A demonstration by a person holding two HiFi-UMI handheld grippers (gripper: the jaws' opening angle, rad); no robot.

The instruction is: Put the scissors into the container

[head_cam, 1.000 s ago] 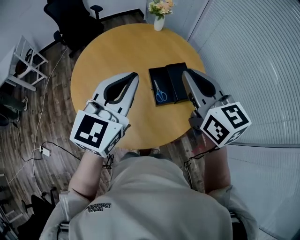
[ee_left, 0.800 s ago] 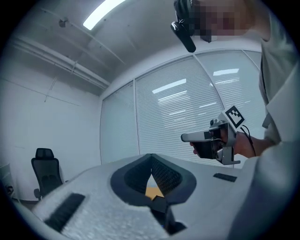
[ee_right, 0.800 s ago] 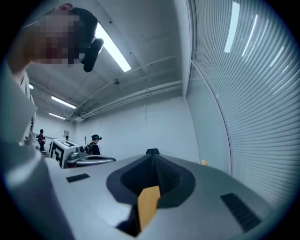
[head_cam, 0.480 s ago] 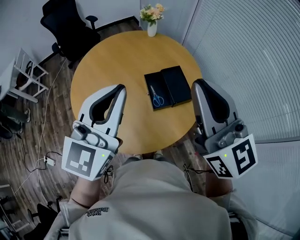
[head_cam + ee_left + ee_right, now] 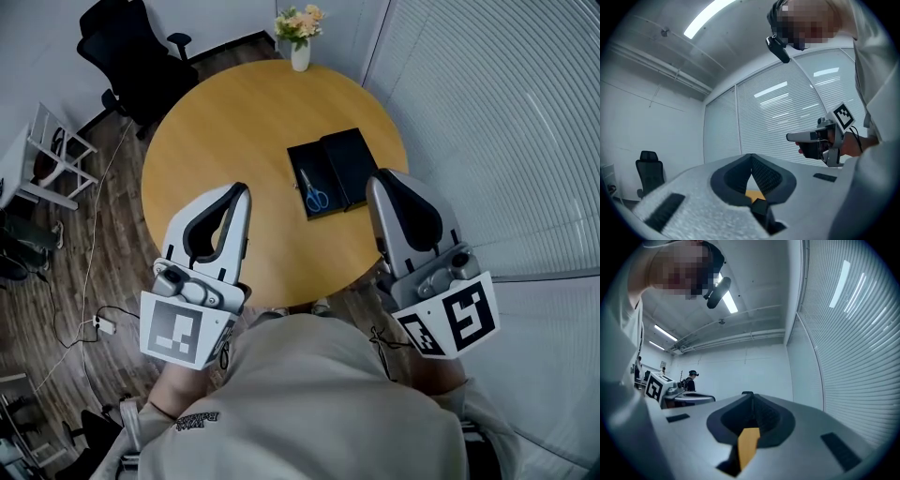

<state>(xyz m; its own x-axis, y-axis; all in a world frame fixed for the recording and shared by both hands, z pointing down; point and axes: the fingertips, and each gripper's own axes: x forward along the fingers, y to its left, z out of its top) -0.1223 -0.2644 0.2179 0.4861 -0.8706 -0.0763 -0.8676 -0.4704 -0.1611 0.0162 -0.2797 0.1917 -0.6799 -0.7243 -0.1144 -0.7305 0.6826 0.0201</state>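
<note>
Head view: blue-handled scissors (image 5: 315, 191) are lying in the left half of the open black container (image 5: 349, 164), toward the right of the round desk (image 5: 234, 131). Left tongs (image 5: 242, 190) and right tongs (image 5: 374, 181) hang over the near edge.

Left gripper view: tips pinched together, nothing in them.

Right gripper view: same deal, closed up and empty.

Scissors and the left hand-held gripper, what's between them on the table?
In the head view, only bare table separates the left hand-held gripper from the black container that holds the scissors.
</note>
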